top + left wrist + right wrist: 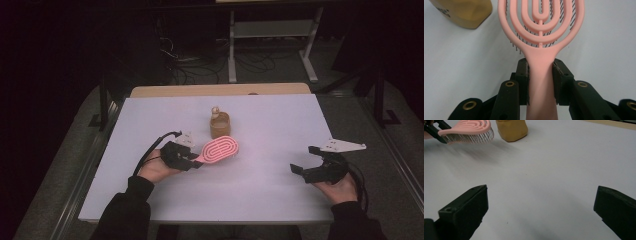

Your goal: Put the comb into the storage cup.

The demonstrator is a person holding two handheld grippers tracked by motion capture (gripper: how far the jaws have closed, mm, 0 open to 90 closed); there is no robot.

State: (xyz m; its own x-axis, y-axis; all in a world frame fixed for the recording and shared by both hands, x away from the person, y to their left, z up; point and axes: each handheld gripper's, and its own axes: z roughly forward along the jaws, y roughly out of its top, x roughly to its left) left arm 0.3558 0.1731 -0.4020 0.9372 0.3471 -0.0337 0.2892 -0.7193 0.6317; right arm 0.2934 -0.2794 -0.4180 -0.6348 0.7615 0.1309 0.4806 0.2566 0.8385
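Hairbrush, handle clamped in left gripper, points head toward bottle; right gripper gapes wide.

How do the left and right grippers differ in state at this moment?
The left gripper is shut on the handle of the pink vented plastic hairbrush; the right gripper is open and holds nothing. The left sits near the tan-yellow bottle; the right is off toward the white table's right edge. Both are black and hand-held.
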